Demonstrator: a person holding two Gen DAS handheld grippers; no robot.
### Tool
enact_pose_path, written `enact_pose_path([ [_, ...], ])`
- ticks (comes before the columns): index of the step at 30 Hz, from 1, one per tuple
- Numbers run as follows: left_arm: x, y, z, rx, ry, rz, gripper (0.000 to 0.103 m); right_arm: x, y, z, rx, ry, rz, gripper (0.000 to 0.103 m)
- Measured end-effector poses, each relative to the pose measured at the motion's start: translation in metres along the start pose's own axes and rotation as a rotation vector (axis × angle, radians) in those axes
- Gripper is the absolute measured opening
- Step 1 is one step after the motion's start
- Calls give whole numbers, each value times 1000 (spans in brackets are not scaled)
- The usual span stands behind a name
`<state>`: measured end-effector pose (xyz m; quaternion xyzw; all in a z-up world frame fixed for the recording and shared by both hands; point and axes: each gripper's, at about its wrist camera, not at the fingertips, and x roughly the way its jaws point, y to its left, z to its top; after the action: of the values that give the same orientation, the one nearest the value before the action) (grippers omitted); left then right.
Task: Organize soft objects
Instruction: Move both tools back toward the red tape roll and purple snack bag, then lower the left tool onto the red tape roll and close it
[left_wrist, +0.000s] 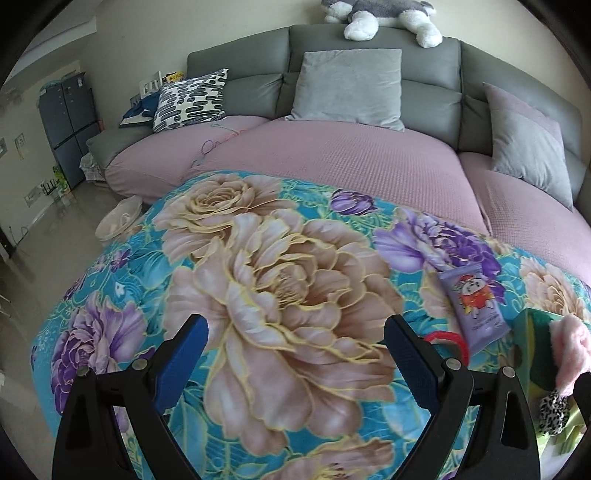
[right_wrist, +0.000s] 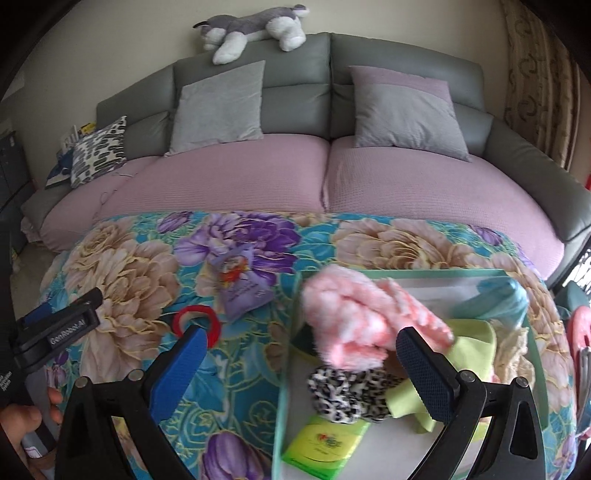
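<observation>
Fingers on both your left gripper (left_wrist: 295, 365) and right gripper (right_wrist: 301, 373) are spread wide, holding nothing. You have the pink fluffy cloth (right_wrist: 354, 321), leopard scrunchie (right_wrist: 341, 393) and green cloths in the mint box (right_wrist: 286, 406); the purple wipes pack (right_wrist: 242, 284) and red ring (right_wrist: 195, 325) remain on the floral blanket (right_wrist: 122, 273) to its left.

Surface: floral blanket (right_wrist: 122, 254), filling the lower half of the frame.
Centre: purple snack packet (right_wrist: 242, 286).
Left of centre: red ring (right_wrist: 195, 321).
Lower right: pale green box (right_wrist: 286, 387), soft items inside.
</observation>
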<state>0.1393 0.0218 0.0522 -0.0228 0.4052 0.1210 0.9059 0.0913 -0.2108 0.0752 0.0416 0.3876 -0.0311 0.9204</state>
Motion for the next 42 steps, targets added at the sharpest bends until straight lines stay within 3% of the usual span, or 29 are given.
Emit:
enact_pose_path([
  [5, 6, 9, 0, -34, 17, -19, 96, 14, 16, 0, -17, -2, 73, 103],
  [14, 29, -16, -8, 4, 93, -139, 96, 42, 14, 0, 4, 35, 74, 101],
  [30, 47, -67, -27, 123, 181, -292, 96, 46, 6, 1, 23, 40, 58, 101],
  [42, 55, -91, -37, 181, 189, -307, 96, 50, 6, -2, 23, 57, 61, 101],
])
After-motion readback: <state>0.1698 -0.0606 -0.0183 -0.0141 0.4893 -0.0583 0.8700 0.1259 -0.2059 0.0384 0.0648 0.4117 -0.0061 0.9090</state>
